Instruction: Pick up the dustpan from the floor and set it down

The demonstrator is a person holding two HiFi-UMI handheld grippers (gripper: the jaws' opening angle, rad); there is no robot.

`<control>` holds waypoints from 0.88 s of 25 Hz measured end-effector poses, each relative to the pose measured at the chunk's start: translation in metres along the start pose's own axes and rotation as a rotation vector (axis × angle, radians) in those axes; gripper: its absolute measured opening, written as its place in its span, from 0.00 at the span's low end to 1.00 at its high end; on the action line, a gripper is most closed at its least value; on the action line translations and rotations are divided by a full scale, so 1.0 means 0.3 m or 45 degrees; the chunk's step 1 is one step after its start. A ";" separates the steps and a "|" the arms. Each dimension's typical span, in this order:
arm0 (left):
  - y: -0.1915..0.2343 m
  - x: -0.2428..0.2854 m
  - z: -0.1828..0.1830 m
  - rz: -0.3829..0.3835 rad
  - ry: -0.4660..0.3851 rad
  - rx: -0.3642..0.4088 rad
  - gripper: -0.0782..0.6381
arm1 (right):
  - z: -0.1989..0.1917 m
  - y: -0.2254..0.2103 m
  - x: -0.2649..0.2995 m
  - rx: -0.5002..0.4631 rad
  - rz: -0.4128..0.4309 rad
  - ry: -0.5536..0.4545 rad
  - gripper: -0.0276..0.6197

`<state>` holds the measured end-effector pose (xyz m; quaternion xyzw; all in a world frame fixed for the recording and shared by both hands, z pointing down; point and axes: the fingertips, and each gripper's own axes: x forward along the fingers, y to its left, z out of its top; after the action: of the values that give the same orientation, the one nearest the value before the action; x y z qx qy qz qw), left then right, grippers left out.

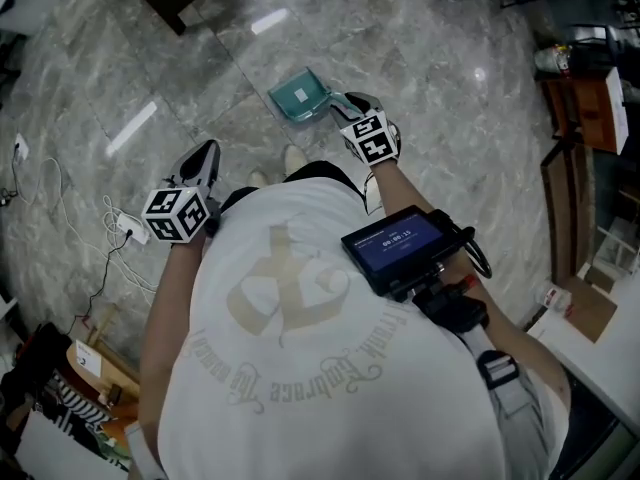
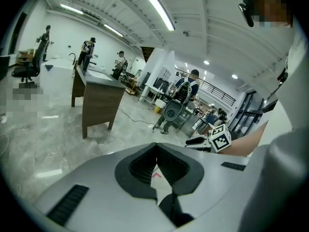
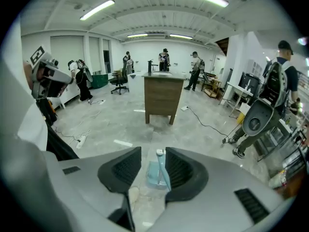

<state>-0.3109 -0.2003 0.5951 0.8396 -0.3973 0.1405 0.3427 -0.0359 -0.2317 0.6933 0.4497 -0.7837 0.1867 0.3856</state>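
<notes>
Dustpan (image 1: 298, 96) is lying on the stone floor (image 1: 440, 88) just ahead of our shoes (image 1: 294, 158), with its handle rising toward the right hand-held gripper (image 3: 153, 151). That gripper is standing released. The handle is showing in the gap close beside the right-hand pad, and neither pad is pressing on it. The left hand-held gripper (image 2: 156, 151) is clenched on nothing and hanging off to the side, well apart from the dustpan.

Risks, as we are judging them:
- The handle is sitting off-centre in the gap, so a closing pad could be shoving it sideways before the other one meets it.
- The floor is looking polished, so the pan may be skidding or tipping under that shove.
- A slim handle could be twisting in a loose pinch once lifted.

Around us, a power strip (image 1: 131, 230) with trailing white cables is lying on the floor to the left, near the left gripper. A cardboard box (image 1: 586, 308) is sitting to the right, well apart. Nothing is blocking the space directly over the pan.
</notes>
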 end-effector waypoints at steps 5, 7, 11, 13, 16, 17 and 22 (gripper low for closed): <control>-0.013 0.090 0.049 -0.092 0.018 0.064 0.13 | 0.070 -0.011 -0.049 0.176 -0.012 -0.108 0.10; -0.022 0.120 0.066 -0.127 0.030 0.085 0.13 | 0.099 0.006 -0.071 0.223 0.011 -0.148 0.08; -0.035 0.161 0.094 -0.189 0.058 0.134 0.13 | 0.163 0.042 -0.139 0.314 0.035 -0.243 0.07; -0.065 0.137 0.079 -0.213 0.056 0.164 0.13 | 0.171 0.085 -0.213 0.346 0.036 -0.307 0.07; -0.126 0.080 0.034 -0.253 0.042 0.218 0.13 | 0.148 0.159 -0.327 0.356 0.014 -0.377 0.07; -0.138 0.072 0.023 -0.267 0.042 0.233 0.12 | 0.142 0.174 -0.349 0.361 0.006 -0.391 0.07; -0.179 0.076 0.004 -0.309 0.051 0.261 0.13 | 0.111 0.201 -0.408 0.391 -0.015 -0.412 0.07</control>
<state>-0.2550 -0.1900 0.5810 0.9091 -0.2695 0.1545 0.2776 -0.0654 -0.1527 0.5809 0.5317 -0.7951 0.2272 0.1829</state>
